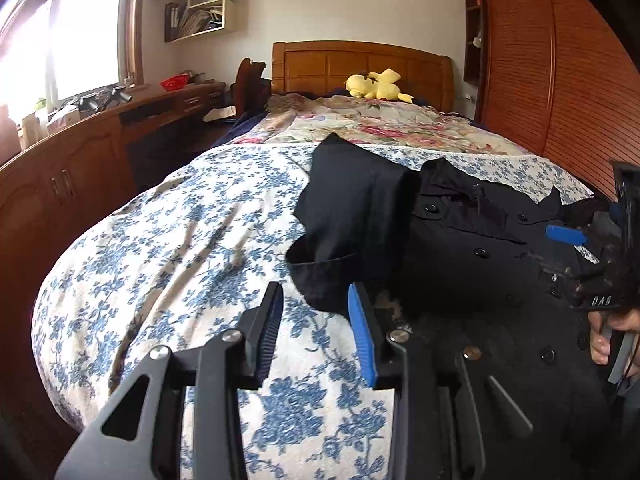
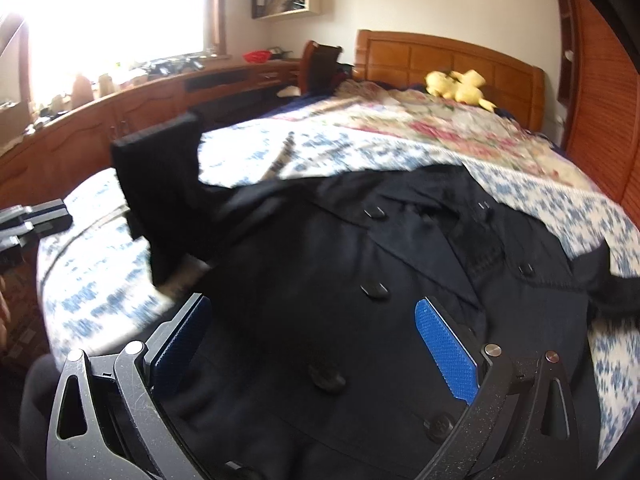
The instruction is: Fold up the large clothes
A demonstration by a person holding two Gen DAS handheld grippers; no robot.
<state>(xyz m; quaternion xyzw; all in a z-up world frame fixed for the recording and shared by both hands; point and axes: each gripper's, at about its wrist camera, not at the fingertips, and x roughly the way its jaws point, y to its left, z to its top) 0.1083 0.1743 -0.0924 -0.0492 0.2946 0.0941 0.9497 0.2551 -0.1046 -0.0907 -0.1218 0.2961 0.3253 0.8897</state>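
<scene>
A black double-breasted coat [image 1: 460, 248] lies on the blue-flowered bedspread [image 1: 180, 240], its buttons facing up. One sleeve [image 1: 344, 216] is folded over toward the left. My left gripper [image 1: 316, 320] is open and empty, just left of the coat's edge, near the sleeve cuff. My right gripper [image 2: 316, 344] is open and empty, hovering over the coat's front [image 2: 360, 280]. The sleeve [image 2: 164, 184] shows at the left in the right wrist view, which is blurred. The right gripper also shows at the right edge of the left wrist view [image 1: 592, 240].
A yellow plush toy [image 1: 376, 86] lies by the wooden headboard [image 1: 360, 64] on a pink-flowered quilt [image 1: 380, 124]. A wooden desk and cabinets [image 1: 80, 168] run along the left. A slatted wardrobe [image 1: 560, 80] stands at the right.
</scene>
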